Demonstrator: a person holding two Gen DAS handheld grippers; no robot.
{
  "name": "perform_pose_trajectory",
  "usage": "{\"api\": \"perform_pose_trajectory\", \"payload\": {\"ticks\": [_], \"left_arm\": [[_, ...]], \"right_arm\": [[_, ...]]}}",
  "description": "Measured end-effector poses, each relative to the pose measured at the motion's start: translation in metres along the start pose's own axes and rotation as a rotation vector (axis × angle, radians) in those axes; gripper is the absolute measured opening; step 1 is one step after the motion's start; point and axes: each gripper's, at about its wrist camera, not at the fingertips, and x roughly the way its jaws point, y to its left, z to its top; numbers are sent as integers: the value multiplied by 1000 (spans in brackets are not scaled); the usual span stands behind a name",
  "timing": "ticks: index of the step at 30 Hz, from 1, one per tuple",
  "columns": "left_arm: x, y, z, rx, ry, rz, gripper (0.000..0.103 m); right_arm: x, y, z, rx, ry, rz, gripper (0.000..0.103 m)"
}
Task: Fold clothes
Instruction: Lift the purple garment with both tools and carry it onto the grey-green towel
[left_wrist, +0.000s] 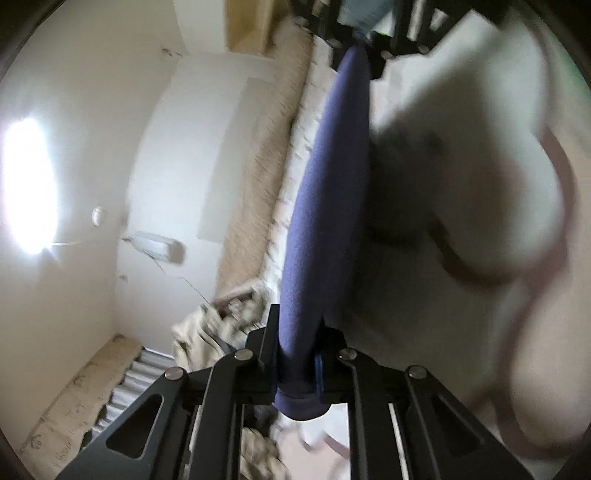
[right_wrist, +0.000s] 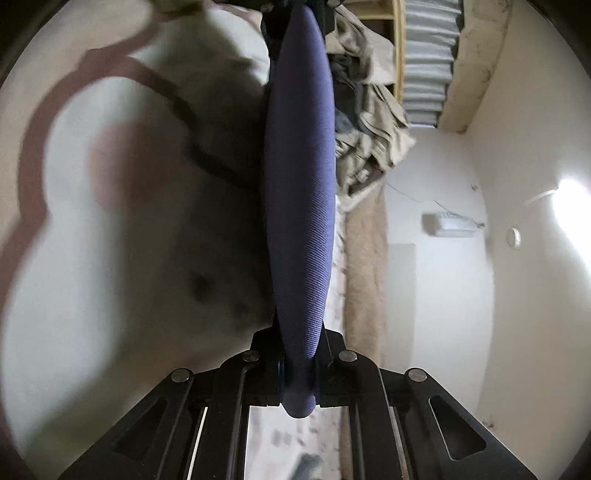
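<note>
A navy blue cloth (left_wrist: 328, 206) is stretched taut between my two grippers, seen edge-on as a long band. My left gripper (left_wrist: 295, 328) is shut on one end of it. The right gripper (left_wrist: 354, 33) shows at the top of the left wrist view, holding the far end. In the right wrist view the same blue cloth (right_wrist: 299, 206) runs up from my right gripper (right_wrist: 299, 347), which is shut on it, to the left gripper (right_wrist: 295, 11) at the top. The views are tilted and blurred.
A white bed sheet with a dark red looping pattern (left_wrist: 480, 184) (right_wrist: 110, 221) lies beside the cloth. A heap of beige and dark clothes (right_wrist: 369, 110) (left_wrist: 221, 314) sits by a beige blanket strip (right_wrist: 365, 277). White walls and a bright lamp (right_wrist: 570, 206) lie beyond.
</note>
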Motion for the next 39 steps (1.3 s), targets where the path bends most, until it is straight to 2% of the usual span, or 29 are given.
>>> {"api": "perform_pose_trajectory", "payload": {"ticks": [5, 11, 17, 22, 24, 26, 27, 30, 32, 33, 36, 39], "left_arm": [[25, 45, 79, -162, -69, 6, 14], [41, 103, 208, -371, -219, -104, 14], [55, 121, 325, -457, -308, -234, 14], [85, 111, 412, -481, -284, -337, 14], [101, 106, 438, -469, -270, -327, 14], [114, 102, 457, -462, -261, -289, 14], [118, 98, 467, -466, -260, -251, 14], [123, 95, 471, -458, -305, -112, 14], [118, 67, 465, -392, -315, -117, 13], [116, 53, 462, -359, -319, -120, 13], [94, -27, 439, -163, -305, -213, 13], [66, -97, 417, 28, -327, -243, 14]], "right_arm": [[13, -55, -53, 26, 145, -95, 11], [9, -137, -156, 17, 321, -256, 11], [2, -195, -270, -28, 480, -362, 11], [24, -205, -350, -34, 582, -349, 11], [39, -207, -376, -18, 612, -339, 11], [55, -209, -396, -8, 634, -353, 11], [61, -211, -403, 5, 637, -368, 11], [73, -218, -418, 58, 631, -425, 11], [71, -206, -426, 79, 594, -409, 11], [70, -195, -430, 79, 578, -377, 11], [60, -131, -439, 25, 546, -151, 11], [43, -67, -442, -69, 521, 18, 11]]}}
